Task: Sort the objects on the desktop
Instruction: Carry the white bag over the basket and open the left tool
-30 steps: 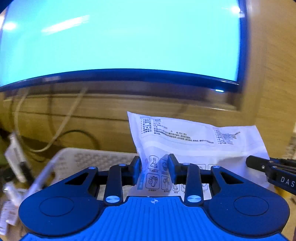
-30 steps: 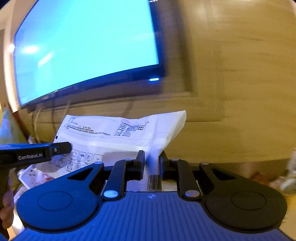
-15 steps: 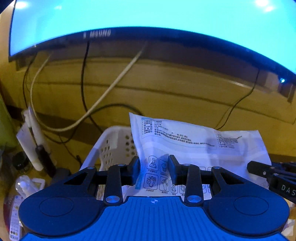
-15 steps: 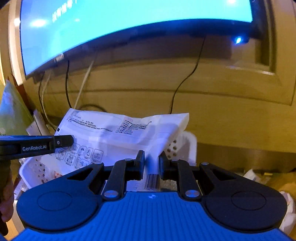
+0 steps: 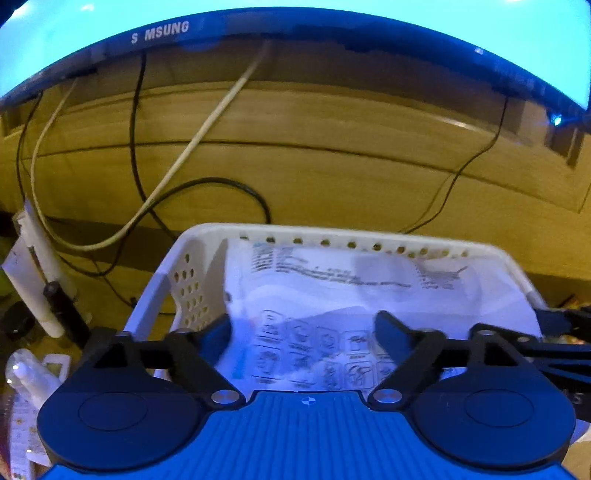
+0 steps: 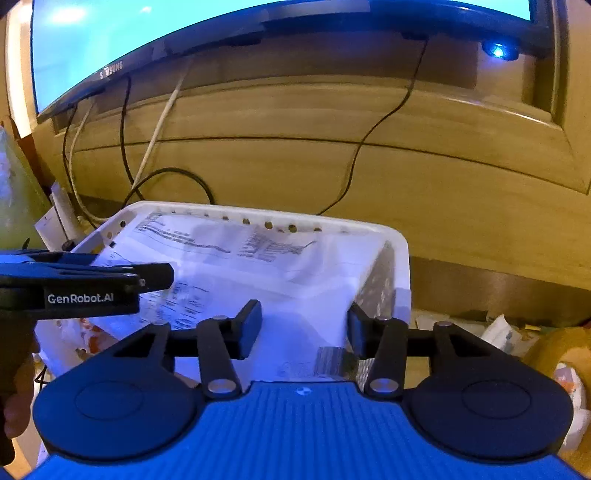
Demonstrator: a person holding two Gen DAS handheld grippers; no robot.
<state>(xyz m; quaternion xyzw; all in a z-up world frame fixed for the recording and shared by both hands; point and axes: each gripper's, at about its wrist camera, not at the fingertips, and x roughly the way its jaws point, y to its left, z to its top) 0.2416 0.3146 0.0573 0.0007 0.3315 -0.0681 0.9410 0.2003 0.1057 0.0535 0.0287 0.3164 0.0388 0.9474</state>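
A white printed plastic pouch (image 5: 332, 288) lies inside a white perforated basket (image 5: 173, 273), leaning on its far wall. My left gripper (image 5: 303, 332) is open, its fingers spread either side of the pouch's near edge. My right gripper (image 6: 303, 325) is open too, over the pouch (image 6: 258, 266) at the right end of the basket (image 6: 399, 258). The left gripper shows from the side in the right wrist view (image 6: 147, 277), at the basket's left end.
A Samsung monitor (image 5: 162, 31) hangs above a wooden wall with black and beige cables (image 5: 192, 147). Tubes and small bottles (image 5: 33, 280) stand left of the basket. Packets and clutter (image 6: 509, 332) lie to its right.
Both grippers opened and let go of the pouch, which dropped into the basket. Both cameras tilted down and closer to the basket.
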